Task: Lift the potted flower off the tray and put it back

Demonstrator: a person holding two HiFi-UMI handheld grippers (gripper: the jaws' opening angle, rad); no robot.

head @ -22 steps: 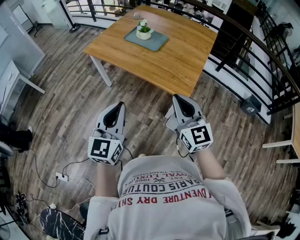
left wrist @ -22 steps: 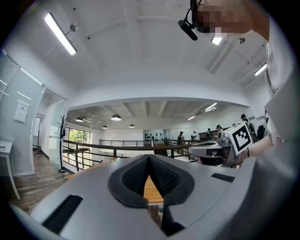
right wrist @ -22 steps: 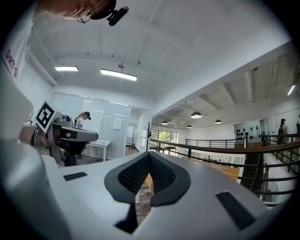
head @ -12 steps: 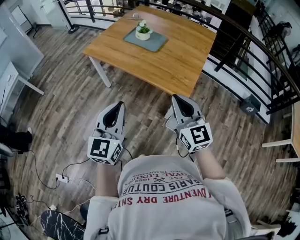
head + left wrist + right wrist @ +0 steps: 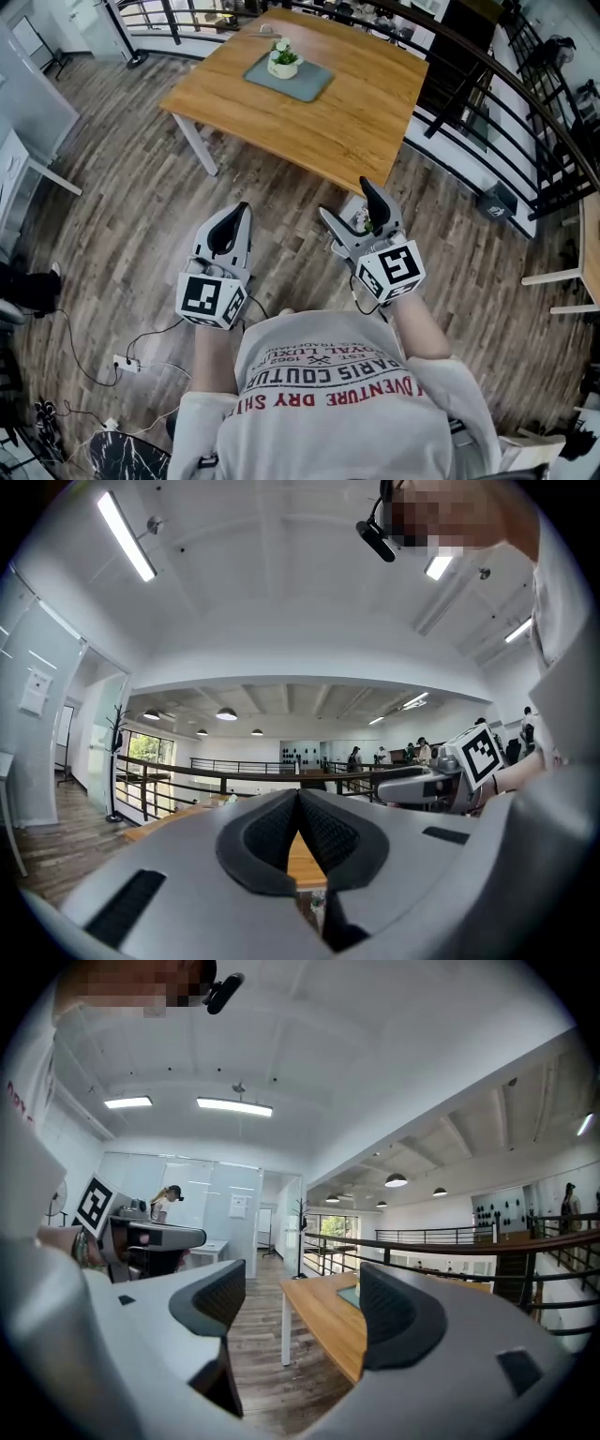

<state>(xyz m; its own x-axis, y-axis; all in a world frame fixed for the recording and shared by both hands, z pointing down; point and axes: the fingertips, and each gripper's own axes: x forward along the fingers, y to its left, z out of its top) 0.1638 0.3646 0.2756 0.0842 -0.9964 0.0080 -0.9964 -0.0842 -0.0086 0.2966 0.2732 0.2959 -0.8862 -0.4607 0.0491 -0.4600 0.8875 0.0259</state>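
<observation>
The potted flower [image 5: 282, 60], white blooms in a pale pot, stands on a grey-green tray [image 5: 309, 82] on the wooden table [image 5: 356, 122] far ahead in the head view. Both grippers are held level over the floor, well short of the table. My left gripper [image 5: 240, 208] is shut, its dark pads meeting at the tip [image 5: 297, 795] with nothing between them. My right gripper [image 5: 345, 199] is open and empty. In the right gripper view its jaws [image 5: 302, 1283] frame the table's corner [image 5: 323, 1321] and an edge of the tray [image 5: 349, 1295].
A dark railing [image 5: 487, 75] curves behind the table. A cable and power strip [image 5: 127, 364] lie on the wood floor at my left. A dark box [image 5: 495, 202] sits by the railing at right. A white desk [image 5: 28, 159] stands at far left. People stand in the distance.
My right gripper's jaws have opened from shut to wide apart. Both hands stay in place. The head view has shifted slightly, so the table sits a little higher and further left.
</observation>
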